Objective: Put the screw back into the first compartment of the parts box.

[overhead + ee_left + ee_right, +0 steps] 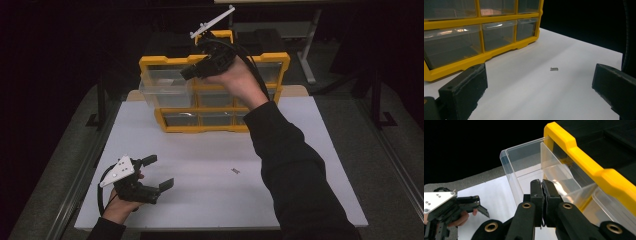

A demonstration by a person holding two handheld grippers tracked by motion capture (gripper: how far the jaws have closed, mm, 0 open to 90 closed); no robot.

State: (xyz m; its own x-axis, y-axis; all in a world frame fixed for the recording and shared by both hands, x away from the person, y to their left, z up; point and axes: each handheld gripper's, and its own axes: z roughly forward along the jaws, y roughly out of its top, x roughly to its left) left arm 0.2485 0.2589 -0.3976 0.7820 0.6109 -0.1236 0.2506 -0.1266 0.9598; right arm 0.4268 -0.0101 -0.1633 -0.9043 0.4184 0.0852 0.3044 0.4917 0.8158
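A yellow organiser [215,128] with clear drawers stands at the back of the white table [300,150]. Its top left drawer [162,92] is pulled out. My right gripper [186,73] hovers just above that drawer [524,157], its jaws pressed together with nothing visible between them [542,182]. My left gripper [160,172] rests open near the table's front left corner, pointing toward the organiser [461,63]. A small metal screw [235,171] lies on the table ahead of the open left gripper [540,85], well apart from its fingers [464,92].
The organiser's lower drawers [499,33] are closed. The right forearm in a black sleeve [295,170] crosses the table's right half. The left gripper [482,206] appears far off in the right gripper view. Dark floor surrounds the table.
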